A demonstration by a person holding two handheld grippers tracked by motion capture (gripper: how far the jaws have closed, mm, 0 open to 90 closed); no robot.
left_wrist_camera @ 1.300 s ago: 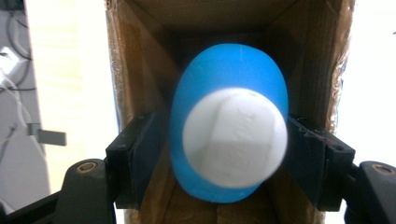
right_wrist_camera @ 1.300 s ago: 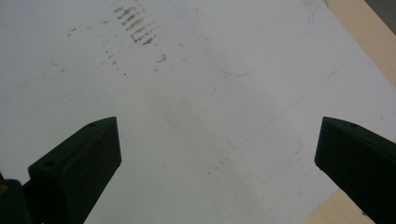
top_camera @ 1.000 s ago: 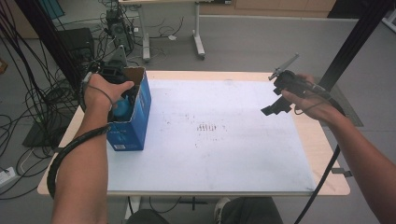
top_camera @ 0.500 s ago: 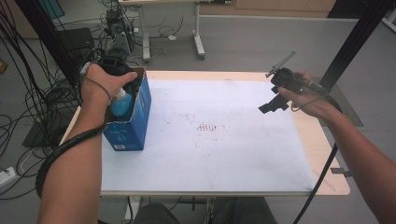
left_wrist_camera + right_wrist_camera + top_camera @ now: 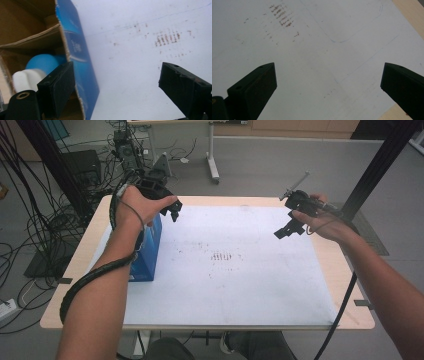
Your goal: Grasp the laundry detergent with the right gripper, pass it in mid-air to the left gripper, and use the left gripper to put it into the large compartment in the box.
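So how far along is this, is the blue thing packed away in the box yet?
Looks done: the blue bottle with its white cap sits inside the blue box. In hand: the left gripper has just been opening, nothing between its jaws, beside the box. The right gripper hovers open and empty. Left: perhaps closing the box.

A white stained sheet point(image 5: 240, 270) covers the wooden table point(image 5: 350, 320); cables point(image 5: 30, 220) trail beside it.

Blue box point(image 5: 148, 251) left; sheet point(image 5: 240, 280) unobstructed.
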